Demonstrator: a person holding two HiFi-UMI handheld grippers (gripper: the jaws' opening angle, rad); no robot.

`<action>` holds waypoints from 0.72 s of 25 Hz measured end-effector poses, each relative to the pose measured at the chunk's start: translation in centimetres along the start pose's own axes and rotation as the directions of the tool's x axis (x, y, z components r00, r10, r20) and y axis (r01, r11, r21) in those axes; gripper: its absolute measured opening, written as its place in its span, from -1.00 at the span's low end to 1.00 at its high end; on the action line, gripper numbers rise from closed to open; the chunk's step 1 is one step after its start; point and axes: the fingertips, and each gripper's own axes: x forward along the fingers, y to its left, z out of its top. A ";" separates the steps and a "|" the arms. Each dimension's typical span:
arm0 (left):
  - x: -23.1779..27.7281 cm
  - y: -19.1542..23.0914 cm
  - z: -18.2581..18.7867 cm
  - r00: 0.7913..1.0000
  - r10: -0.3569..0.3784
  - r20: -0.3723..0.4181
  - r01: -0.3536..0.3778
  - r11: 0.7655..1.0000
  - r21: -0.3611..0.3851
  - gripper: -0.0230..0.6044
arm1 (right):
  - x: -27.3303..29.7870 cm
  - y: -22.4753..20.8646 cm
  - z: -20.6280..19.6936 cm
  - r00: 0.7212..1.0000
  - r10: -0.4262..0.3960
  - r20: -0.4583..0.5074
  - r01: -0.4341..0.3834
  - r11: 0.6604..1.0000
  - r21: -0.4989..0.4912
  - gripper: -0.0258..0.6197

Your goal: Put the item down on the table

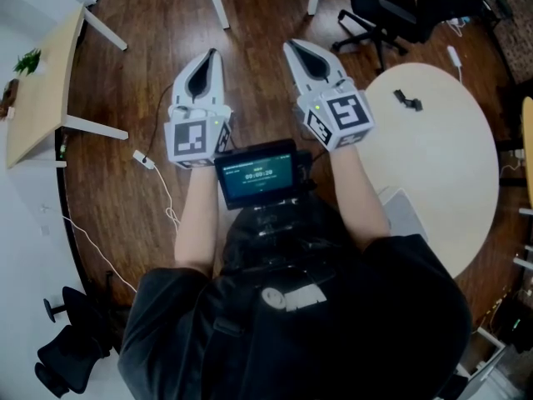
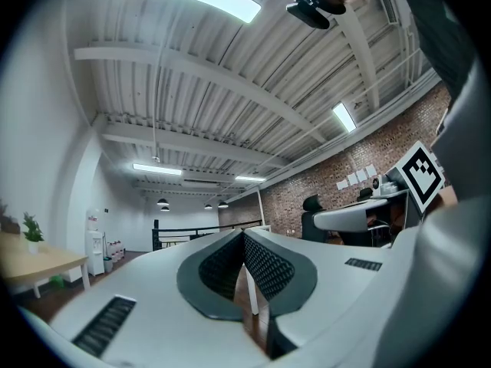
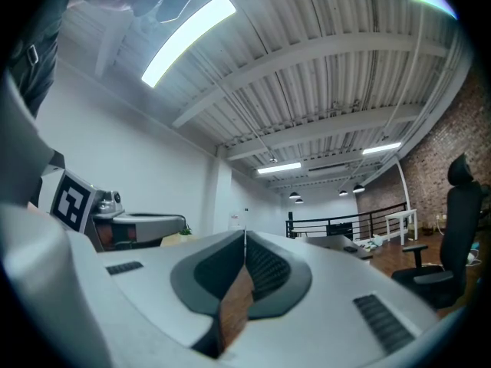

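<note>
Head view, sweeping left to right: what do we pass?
Light wooden table with a plant → white plug on the floor → left claw → right claw → round table with a small black item on it.

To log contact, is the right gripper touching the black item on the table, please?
Apart; head view shows bare table between right gripper and black item.

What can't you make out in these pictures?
Head view: the small dark thing on the round table is too small to identify.
Head view: the screen text is too small to read.
Head view: the table's near edge is hidden by the person's right arm.
</note>
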 end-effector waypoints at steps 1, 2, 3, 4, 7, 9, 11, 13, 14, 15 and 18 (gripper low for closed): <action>0.0 0.1 0.0 1.000 0.002 0.003 -0.002 1.000 0.001 -0.93 | 0.1 0.1 0.1 1.000 0.003 0.004 -0.003 1.000 0.000 -0.87; -0.1 0.2 0.0 1.000 0.004 0.006 -0.004 1.000 0.003 -0.93 | 0.1 0.1 0.1 1.000 0.004 0.007 -0.004 1.000 -0.001 -0.87; -0.1 0.2 0.0 1.000 0.006 0.007 -0.006 1.000 0.006 -0.93 | 0.2 0.1 0.1 1.000 0.002 0.005 -0.002 1.000 -0.006 -0.88; -0.1 0.3 0.0 1.000 0.009 0.008 -0.009 1.000 0.007 -0.93 | 0.3 0.0 -0.1 1.000 -0.004 -0.002 0.004 1.000 -0.013 -0.89; -0.1 0.3 -0.1 1.000 0.015 0.007 -0.015 1.000 0.007 -0.93 | 0.4 -0.4 -0.8 0.999 -0.017 -0.028 0.017 1.000 -0.004 -0.89; -0.2 0.3 -0.2 1.000 0.018 0.003 -0.018 1.000 0.010 -0.93 | 0.5 -0.3 -1.1 0.999 -0.010 -0.030 0.011 1.000 0.004 -0.89; -0.2 0.4 -0.3 1.000 0.022 0.001 -0.022 1.000 0.009 -0.93 | 0.7 0.0 -1.1 1.000 0.002 -0.026 -0.002 1.000 0.003 -0.89; -0.3 0.5 -0.3 1.000 0.027 0.001 -0.027 1.000 0.009 -0.93 | 0.8 0.2 -0.9 1.000 0.011 -0.020 -0.011 1.000 0.005 -0.89; -0.3 0.5 -0.3 1.000 0.028 0.002 -0.028 1.000 0.009 -0.93 | 0.9 0.3 -0.8 1.000 0.014 -0.018 -0.014 1.000 0.003 -0.89; -0.2 0.5 -0.3 1.000 0.028 0.003 -0.028 1.000 0.010 -0.93 | 1.0 0.4 -0.7 1.000 0.018 -0.016 -0.018 1.000 0.002 -0.89; -0.2 0.5 -0.2 1.000 0.028 0.005 -0.028 0.999 0.015 -0.92 | 1.0 0.4 -0.6 1.000 0.017 -0.015 -0.017 1.000 -0.007 -0.89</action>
